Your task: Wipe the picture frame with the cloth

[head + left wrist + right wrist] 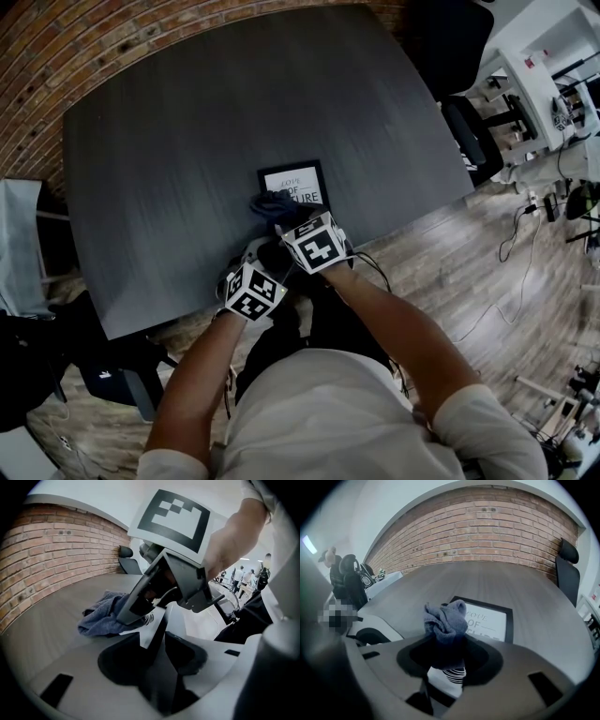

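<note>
Right gripper (449,667) clamps bunched cloth (445,620), resting on near-left corner of frame (509,616), which lies flat near tabletop (187,141) front edge, likely to start wiping; left gripper (157,639) part-open, empty, close beside, seemingly ready to steady frame.

Cloth (445,618): soft blue-grey terry, nubbly, matt. Picture frame (298,183): smooth black moulding, white printed paper inside. Table (206,141): dark matt wood grain. Brick wall (487,522), twelve o'clock: rough, reddish.

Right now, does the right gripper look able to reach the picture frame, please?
Probably yes: the right gripper, shut on the cloth, sits at the near edge of the picture frame, nothing between.
</note>
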Demonstrator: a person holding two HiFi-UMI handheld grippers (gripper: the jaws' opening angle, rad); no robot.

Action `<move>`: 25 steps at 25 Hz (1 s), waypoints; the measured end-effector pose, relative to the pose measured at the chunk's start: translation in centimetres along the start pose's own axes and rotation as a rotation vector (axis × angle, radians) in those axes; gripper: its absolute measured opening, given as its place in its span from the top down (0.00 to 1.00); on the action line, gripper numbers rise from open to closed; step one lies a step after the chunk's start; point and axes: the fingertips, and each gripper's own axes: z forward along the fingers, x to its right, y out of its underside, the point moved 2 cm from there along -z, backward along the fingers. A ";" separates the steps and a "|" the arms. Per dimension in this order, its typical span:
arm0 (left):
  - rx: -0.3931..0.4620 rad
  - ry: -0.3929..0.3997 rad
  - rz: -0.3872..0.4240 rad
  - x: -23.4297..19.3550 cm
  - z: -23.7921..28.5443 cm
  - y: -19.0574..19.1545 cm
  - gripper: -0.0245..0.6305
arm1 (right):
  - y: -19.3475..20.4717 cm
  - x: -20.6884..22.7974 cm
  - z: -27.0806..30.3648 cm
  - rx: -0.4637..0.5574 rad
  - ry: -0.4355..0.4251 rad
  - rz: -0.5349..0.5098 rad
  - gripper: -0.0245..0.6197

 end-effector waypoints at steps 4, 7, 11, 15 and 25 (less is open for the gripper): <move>-0.001 -0.005 0.000 0.0 0.1 0.0 0.69 | 0.3 0.8 -0.3 -0.016 0.035 -0.008 0.72; -0.001 -0.001 -0.011 0.1 0.0 0.0 0.69 | 0.4 1.4 -0.6 -0.030 0.056 -0.013 0.72; -0.006 0.003 -0.013 0.1 0.0 0.0 0.69 | 0.4 2.0 -1.0 -0.058 0.077 -0.019 0.72; -0.012 0.000 -0.006 0.1 0.1 0.0 0.68 | 0.7 3.0 -1.2 -0.071 0.098 -0.018 0.72; -0.020 -0.005 0.001 0.3 0.1 0.1 0.66 | 1.7 5.8 -3.0 -0.086 0.182 -0.056 0.72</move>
